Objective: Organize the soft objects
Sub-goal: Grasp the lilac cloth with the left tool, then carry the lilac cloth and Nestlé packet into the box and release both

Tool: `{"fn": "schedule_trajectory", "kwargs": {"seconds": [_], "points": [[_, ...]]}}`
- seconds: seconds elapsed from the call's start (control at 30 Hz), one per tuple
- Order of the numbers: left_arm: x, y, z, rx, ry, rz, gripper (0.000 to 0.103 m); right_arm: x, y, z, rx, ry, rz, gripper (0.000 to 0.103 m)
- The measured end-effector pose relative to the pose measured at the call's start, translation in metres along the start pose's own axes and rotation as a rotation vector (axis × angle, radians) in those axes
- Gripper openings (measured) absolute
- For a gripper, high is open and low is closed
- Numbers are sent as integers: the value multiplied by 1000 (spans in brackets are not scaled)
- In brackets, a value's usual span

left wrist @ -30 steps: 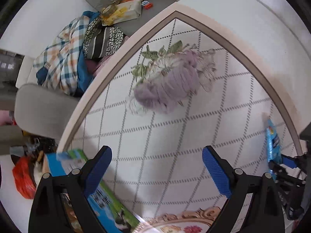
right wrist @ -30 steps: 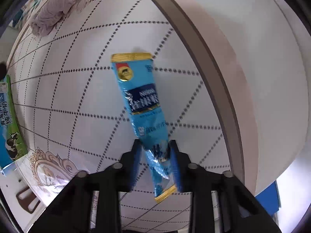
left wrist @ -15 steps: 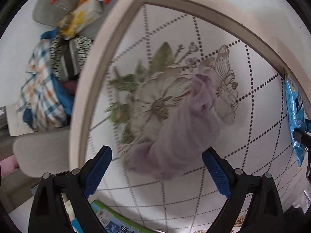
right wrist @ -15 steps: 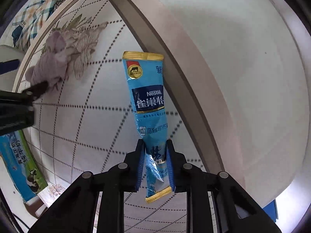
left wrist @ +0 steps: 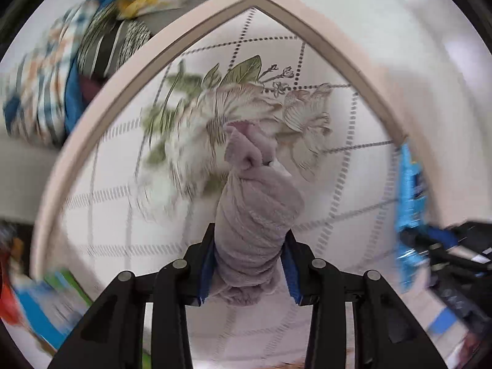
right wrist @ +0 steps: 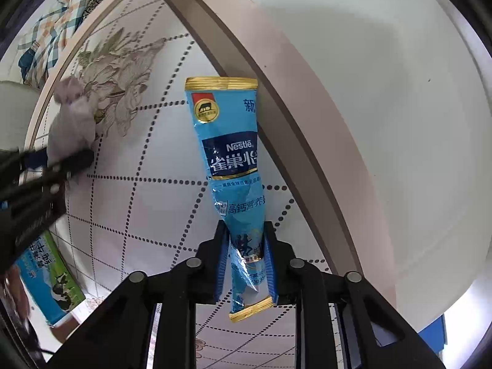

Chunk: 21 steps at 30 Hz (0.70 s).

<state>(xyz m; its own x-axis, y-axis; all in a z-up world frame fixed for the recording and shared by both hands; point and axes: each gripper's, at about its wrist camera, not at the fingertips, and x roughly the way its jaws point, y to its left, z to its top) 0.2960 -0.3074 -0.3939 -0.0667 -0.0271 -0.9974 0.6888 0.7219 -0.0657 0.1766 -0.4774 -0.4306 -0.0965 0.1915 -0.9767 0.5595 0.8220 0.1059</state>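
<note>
— What fills the frames?

— A white worktop with a dotted diamond grid and printed flowers, bordered in beige. A heap of checked and striped clothes sits in the upper left.

— And the tongs?

— The left tongs are clamped on a bunched mauve ribbed cloth, lower centre. The right tongs are clamped on the lower end of a crinkled blue Nestlé foil sachet, centre frame.

— Anything smaller?

— A blue-and-green milk carton, lower left.
</note>
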Motion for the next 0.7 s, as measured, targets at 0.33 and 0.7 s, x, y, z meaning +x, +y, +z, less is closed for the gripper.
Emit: {"fn": "schedule_trajectory", "kwargs": {"seconds": [0.33,0.7], "points": [[-105,61,-123,-310,-222,-145,35,-63,60,-71,-138,-69,170,17],[-159,193,-280,-643,-269,-96,35,-130,252,-159,-409,-139,255,17]]}}
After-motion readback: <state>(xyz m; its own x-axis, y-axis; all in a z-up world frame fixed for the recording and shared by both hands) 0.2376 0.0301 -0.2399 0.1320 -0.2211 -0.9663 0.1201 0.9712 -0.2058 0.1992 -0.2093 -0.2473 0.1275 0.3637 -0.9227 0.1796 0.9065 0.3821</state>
